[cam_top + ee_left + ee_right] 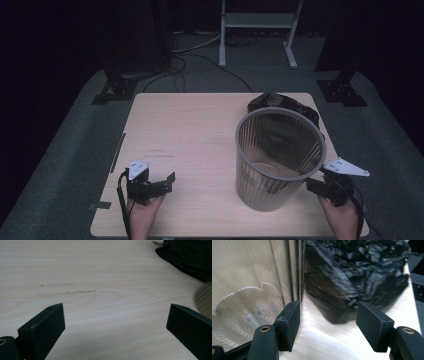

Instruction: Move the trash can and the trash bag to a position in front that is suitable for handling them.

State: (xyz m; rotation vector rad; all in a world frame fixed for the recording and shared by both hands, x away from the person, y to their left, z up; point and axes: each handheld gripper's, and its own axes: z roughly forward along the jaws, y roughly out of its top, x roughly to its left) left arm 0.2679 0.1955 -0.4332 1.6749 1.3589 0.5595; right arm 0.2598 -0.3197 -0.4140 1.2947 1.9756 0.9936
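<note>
Tabletop scene, read from left to right. Near the front-left corner of the pale wooden table point(190, 125), the left gripper point(167, 181) rested low over the surface, held from below by the person's left hand point(145, 210); its two black jaws stood wide apart with only bare wood grain between them, as the left gripper view confirmed. Toward the right half of the table stood the translucent ribbed plastic wastebasket point(277, 155), upright, its round rim open to the top. Behind it, at the back-right corner, lay the crumpled black plastic bag point(282, 102), touching or just beside the wastebasket's far wall. At the front-right edge, the right gripper point(315, 184), held by the person's right hand point(342, 215), sat just beside the wastebasket's lower right wall. In the right gripper view its jaws were apart and clamped on nothing: one jaw stood close against the ribbed wall of the wastebasket point(254, 285), though contact could not be judged, and the black bag point(357, 277) lay beyond the gap between them, on the table point(324, 340).
</note>
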